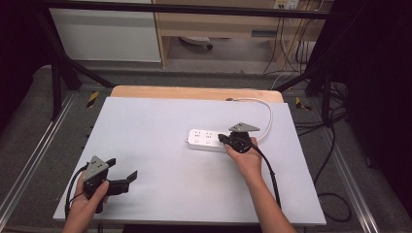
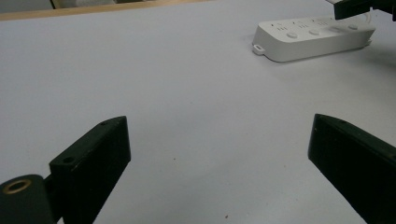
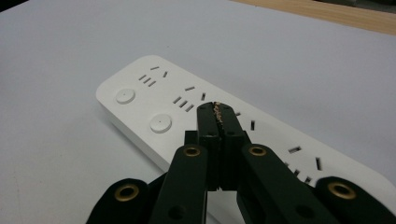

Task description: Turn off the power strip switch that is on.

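Power strip, white and oblong with rows of socket slots and round buttons, lies right of centre in the high view on the pale counter, its white cord looping toward the upper right. We see our right gripper above its top face, jaws pressed together on nothing; whether they touch the strip we cannot tell. Our left gripper, at lower left, has jaws spread wide and empty. Our right hand hides the strip's right end.
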{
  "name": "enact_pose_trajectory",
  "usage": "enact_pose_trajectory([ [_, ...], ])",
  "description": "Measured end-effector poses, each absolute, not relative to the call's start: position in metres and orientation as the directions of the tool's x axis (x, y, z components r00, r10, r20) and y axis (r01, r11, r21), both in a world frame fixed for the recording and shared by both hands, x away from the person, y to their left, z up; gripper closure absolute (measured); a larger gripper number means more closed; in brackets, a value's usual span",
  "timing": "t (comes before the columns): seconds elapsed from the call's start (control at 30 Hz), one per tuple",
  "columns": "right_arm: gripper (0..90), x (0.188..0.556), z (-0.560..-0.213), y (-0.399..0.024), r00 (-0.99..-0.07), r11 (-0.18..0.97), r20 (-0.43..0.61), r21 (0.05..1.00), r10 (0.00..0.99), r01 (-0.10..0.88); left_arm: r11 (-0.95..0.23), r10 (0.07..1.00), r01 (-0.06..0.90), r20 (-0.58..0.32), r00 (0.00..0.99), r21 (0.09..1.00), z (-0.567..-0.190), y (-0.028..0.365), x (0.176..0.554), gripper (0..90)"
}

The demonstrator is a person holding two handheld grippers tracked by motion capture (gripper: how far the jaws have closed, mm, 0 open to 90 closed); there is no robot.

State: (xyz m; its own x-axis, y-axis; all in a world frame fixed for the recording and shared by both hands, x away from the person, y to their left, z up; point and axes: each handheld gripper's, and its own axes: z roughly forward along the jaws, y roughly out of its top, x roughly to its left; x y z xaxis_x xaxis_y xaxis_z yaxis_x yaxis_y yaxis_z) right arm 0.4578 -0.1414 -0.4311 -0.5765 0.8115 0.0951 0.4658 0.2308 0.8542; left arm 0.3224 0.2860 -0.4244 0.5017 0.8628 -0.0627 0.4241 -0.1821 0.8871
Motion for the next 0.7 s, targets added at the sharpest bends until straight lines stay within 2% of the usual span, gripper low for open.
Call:
enact_pose_trajectory([
  [0.7,75.8,0.455,-0.420,-0.149,-0.561,0.189,0.119,0.868,0.819,0.459,-0.184,0.863,0.424,-0.061,0.502,0.887,-0.424,0.286,0.322,5.6],
])
